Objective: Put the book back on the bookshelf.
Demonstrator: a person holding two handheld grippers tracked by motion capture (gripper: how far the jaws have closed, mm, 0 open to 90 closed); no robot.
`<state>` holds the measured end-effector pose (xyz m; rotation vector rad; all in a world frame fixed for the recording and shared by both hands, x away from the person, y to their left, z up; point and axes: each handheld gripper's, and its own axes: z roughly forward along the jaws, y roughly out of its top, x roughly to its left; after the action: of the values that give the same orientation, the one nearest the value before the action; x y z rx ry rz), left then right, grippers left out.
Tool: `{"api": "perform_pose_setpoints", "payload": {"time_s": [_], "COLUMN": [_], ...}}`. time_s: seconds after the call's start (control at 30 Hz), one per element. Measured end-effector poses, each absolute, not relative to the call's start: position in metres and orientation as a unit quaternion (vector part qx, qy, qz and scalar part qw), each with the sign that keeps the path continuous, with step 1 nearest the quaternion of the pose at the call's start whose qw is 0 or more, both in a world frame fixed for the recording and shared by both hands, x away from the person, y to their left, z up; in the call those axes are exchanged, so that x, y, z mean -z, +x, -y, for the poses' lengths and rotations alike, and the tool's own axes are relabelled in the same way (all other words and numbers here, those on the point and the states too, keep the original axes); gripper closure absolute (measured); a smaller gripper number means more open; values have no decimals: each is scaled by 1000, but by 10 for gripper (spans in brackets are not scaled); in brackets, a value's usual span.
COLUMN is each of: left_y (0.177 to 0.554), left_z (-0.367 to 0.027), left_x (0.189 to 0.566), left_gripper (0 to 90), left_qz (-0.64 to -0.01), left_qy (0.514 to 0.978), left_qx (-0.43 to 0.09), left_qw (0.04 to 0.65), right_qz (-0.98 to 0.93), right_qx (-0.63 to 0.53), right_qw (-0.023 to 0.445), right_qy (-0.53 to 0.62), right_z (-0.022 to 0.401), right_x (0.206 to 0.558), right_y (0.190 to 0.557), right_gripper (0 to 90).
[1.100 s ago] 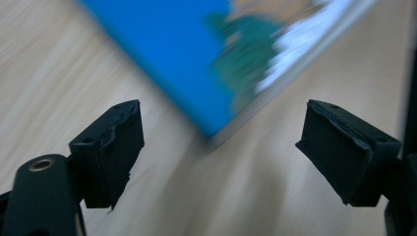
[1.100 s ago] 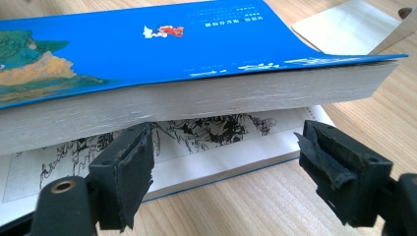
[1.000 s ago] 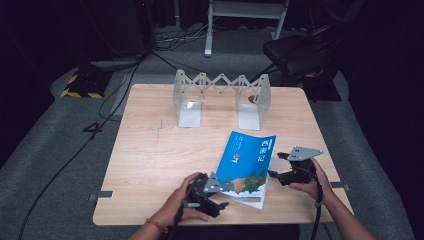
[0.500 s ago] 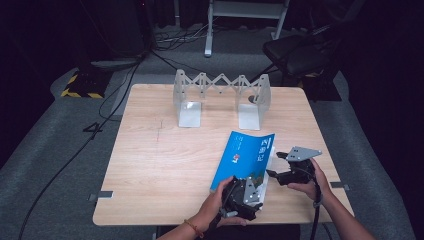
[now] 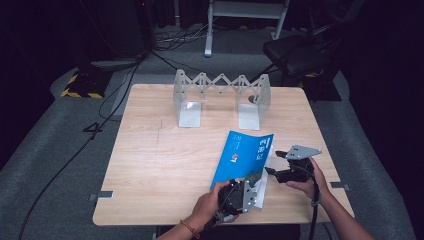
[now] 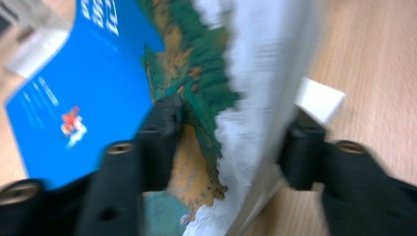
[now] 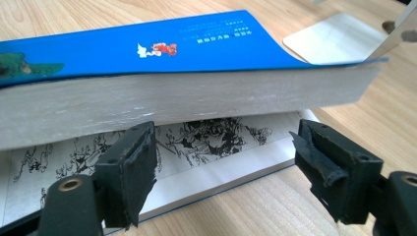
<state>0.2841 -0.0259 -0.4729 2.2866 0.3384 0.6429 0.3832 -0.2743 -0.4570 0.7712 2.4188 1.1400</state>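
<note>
While the blue book (image 5: 243, 156) lies near the front right part of the wooden table (image 5: 165, 165), the left gripper (image 5: 239, 195) sits at the book's near end, held in the person's left hand (image 5: 207, 207). Its jaws have just been closing, and in the left gripper view they stand on either side of a lifted block of pages with the cover: one pad on the blue and green cover (image 6: 98, 88), the other against the white page side. That picture is blurred, so I cannot tell for sure whether the pads press the pages yet, though they look to be touching them.

At the book's right edge the right gripper (image 5: 277, 164) rests low over the table in the right hand (image 5: 305, 182), its grey plate on top. Its jaws stand wide apart. In the right gripper view they point at the open side of the book (image 7: 172, 103), where the upper stack of pages is raised off a lower page bearing a black ink drawing (image 7: 211, 132). The pads flank that gap without gripping anything.

Farther back, near the middle of the table, stands a grey metal folding rack (image 5: 220, 97), well apart from the book. A chair (image 5: 300, 52) stands on the floor behind the table.
</note>
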Motion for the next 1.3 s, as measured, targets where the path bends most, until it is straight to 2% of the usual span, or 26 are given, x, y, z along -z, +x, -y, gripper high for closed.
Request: {"api": "perform_pose_setpoints", "payload": {"time_s": [0.1, 0.23, 0.5, 0.77, 0.97, 1.1, 1.3], "left_y": [287, 298, 315, 323, 328, 330, 333], "left_z": [18, 2, -30, -57, -75, -83, -92], "left_x": [467, 459, 450, 448, 448, 448, 449], "left_gripper": [675, 730, 736, 734, 731, 727, 725], "left_qz": [-140, -166, -164, -162, -167, -167, -156], "left_qy": [881, 868, 866, 867, 860, 859, 863], "left_qx": [-240, -207, -160, -141, -130, -123, -119], "left_qw": [384, 419, 445, 451, 465, 468, 465], "right_qz": [-854, -857, -855, -863, -879, -888, -899], "right_qx": [-405, -405, -430, -449, -431, -414, -382], "right_qw": [171, 157, 170, 166, 149, 153, 178], "right_qy": [279, 276, 237, 161, 136, 127, 117], "right_z": [278, 280, 283, 259, 240, 231, 228], "right_x": [459, 461, 450, 427, 438, 447, 463], "right_y": [385, 385, 376, 371, 384, 392, 406], "right_gripper": [241, 260, 303, 297, 275, 261, 337]}}
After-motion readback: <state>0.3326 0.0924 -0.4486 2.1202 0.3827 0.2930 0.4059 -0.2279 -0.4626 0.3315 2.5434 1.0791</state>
